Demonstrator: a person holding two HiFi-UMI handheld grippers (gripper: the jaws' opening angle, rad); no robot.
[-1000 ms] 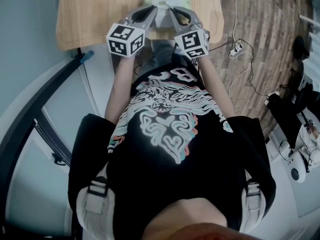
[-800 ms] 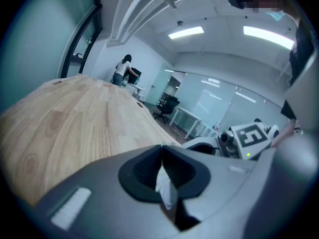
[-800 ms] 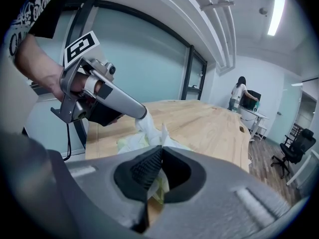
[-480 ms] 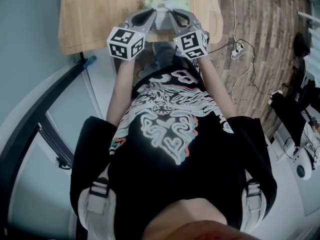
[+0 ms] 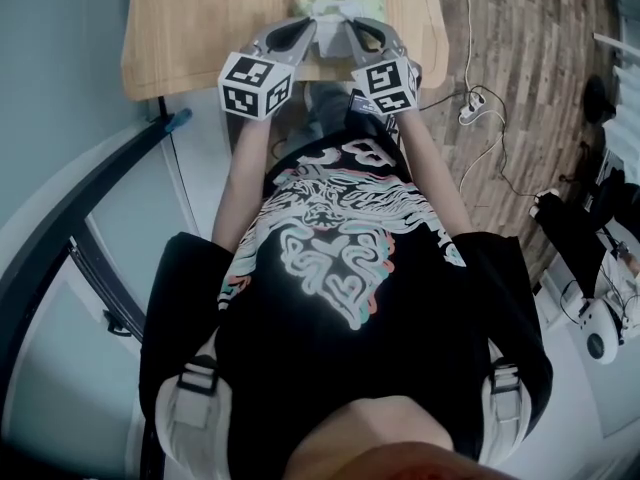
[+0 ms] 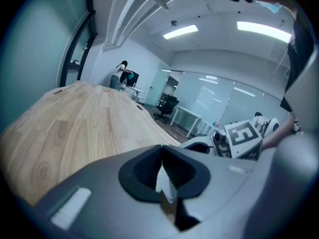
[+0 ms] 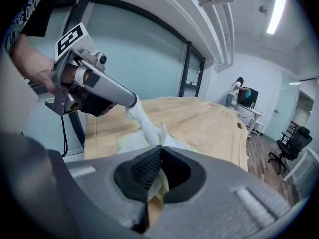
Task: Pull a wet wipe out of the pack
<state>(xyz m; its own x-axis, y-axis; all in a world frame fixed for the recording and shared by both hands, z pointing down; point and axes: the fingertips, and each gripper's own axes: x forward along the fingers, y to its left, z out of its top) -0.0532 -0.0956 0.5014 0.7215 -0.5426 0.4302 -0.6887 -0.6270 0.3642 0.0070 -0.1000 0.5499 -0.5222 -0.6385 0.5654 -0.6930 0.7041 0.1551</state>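
White tissue, the wet wipe (image 7: pixel 143 122), rises in a twisted strip from the top of the pale green pack (image 7: pixel 125 141). Its upper end is pinched in the left gripper (image 7: pixel 133 102), whose jaws are pressed together on it. In the left gripper view the wipe shows squeezed between the ribbed pads just behind the closed tips. As the right gripper view shows it, the left gripper sits above the pack and a little to its left, so the wipe slants up from the pack's top to the jaws. The right gripper (image 7: pixel 160 152) is closed too, low at the near edge of the pack, with pale greenish-white wrapper material caught between its pads. In the head view both grippers come together over the side of the pack nearest the person. The pack itself lies on the wooden table (image 5: pixel 200 18), close to the table edge on the person's side, and the wipe is hidden there behind the gripper bodies.
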